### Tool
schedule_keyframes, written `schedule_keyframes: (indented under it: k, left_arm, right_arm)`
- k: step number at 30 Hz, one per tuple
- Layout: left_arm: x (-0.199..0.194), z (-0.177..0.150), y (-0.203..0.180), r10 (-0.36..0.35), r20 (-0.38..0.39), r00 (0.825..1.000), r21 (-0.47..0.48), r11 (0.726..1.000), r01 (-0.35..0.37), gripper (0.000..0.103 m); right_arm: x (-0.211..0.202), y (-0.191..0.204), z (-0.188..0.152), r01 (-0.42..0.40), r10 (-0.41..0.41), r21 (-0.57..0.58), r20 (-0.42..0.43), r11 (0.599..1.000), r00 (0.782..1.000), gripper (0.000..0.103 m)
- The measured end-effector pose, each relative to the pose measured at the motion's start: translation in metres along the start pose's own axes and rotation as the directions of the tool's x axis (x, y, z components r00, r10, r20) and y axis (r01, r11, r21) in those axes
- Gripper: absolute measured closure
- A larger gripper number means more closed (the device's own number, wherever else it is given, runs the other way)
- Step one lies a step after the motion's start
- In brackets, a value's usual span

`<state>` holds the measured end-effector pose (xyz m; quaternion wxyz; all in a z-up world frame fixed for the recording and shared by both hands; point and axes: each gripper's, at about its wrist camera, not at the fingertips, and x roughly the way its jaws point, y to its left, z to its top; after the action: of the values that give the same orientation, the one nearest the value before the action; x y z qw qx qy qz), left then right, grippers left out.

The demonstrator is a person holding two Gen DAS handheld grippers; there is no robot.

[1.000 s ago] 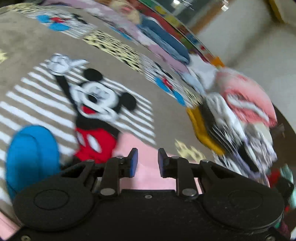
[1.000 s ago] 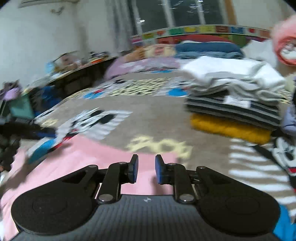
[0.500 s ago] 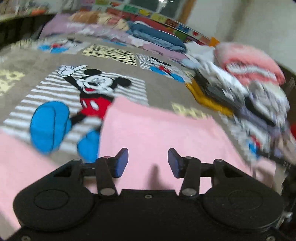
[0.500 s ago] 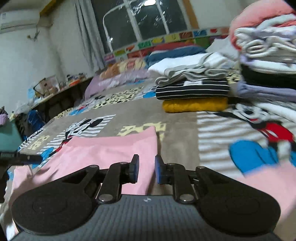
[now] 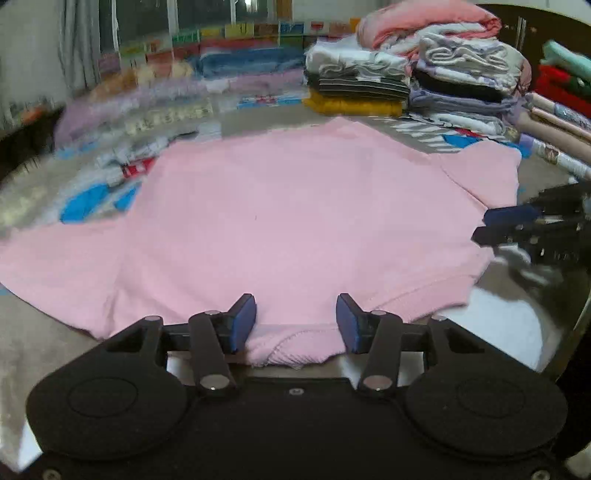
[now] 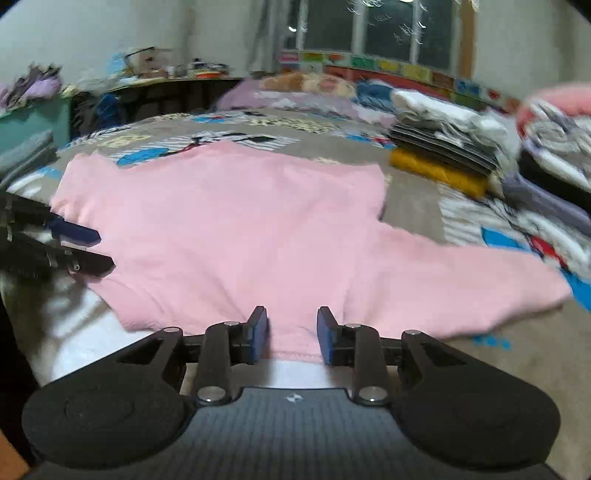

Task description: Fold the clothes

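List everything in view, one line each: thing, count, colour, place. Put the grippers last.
pink T-shirt: one, pink, spread flat on the bed, near hem by both grippers.
bedspread: one, grey-brown with cartoon-mouse prints, under the shirt.
folded clothes stacks: count unclear, yellow, striped, white, lilac, pink, at the bed's far right.
bedding rolls: several, orange, lilac, blue, along the window wall.
window: one, dark, behind the bed.
cluttered shelf: one, dark, far left.
left gripper: one, black with blue pads, jaws apart over the hem, just been opening.
right gripper: one, same colours, jaws apart over the hem, just been opening.
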<state>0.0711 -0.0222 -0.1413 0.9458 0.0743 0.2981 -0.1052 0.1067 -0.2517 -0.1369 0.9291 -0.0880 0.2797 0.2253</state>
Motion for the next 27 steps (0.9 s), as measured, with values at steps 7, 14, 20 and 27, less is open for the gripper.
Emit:
schedule_keyframes:
  k: [7,14,20,27]
  left_arm:
    - [0.0,-0.01,-0.015,0.013,-0.016,1.0,0.023,1.0,-0.013,0.043]
    - [-0.018,-0.009,-0.01,0.043,0.074,0.996,0.029,0.999,-0.045,0.043]
    - [-0.004,-0.015,-0.003,0.038,-0.013,0.999,0.007,0.999,-0.038,0.041]
    - [-0.022,-0.006,0.033,0.131,0.135,0.982,-0.141,0.984,-0.111,0.041]
  right_arm:
    - [-0.006,0.054,0.009,-0.071,0.093,-0.152,0.14,0.986,0.986,0.057]
    - [-0.002,0.085,0.01,-0.097,0.108,-0.207,0.042,0.973,0.993,0.058]
    - [0.009,0.082,0.006,-0.168,0.175,-0.158,0.031,0.973,0.984,0.055]
    - [-0.001,0.067,0.014,-0.191,0.199,-0.095,0.082,0.977,0.977,0.057]
